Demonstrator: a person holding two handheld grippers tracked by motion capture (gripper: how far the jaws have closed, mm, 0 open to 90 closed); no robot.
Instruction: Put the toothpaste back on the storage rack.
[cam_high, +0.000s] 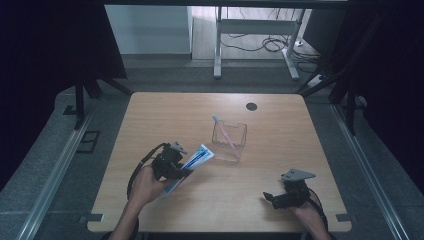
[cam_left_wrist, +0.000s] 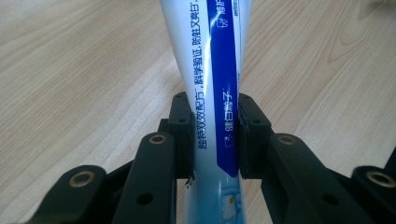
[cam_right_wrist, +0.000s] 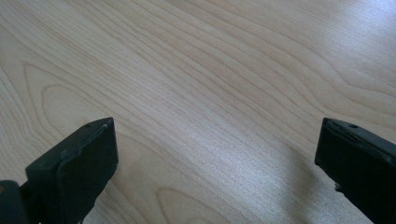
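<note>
floor (cam_high: 45, 165): grey | curtains (cam_high: 50, 40): black | desk frame (cam_high: 255, 30): white

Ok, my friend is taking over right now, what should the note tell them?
Left gripper: shut on the toothpaste tube, held just left of the clear holder.
Right gripper: open, nothing between its jaws, near the table's front right edge.
Done: a toothbrush leans inside the clear holder; the tube is gripped.
Left: probably put the tube into the holder beside the toothbrush, then let go.
</note>
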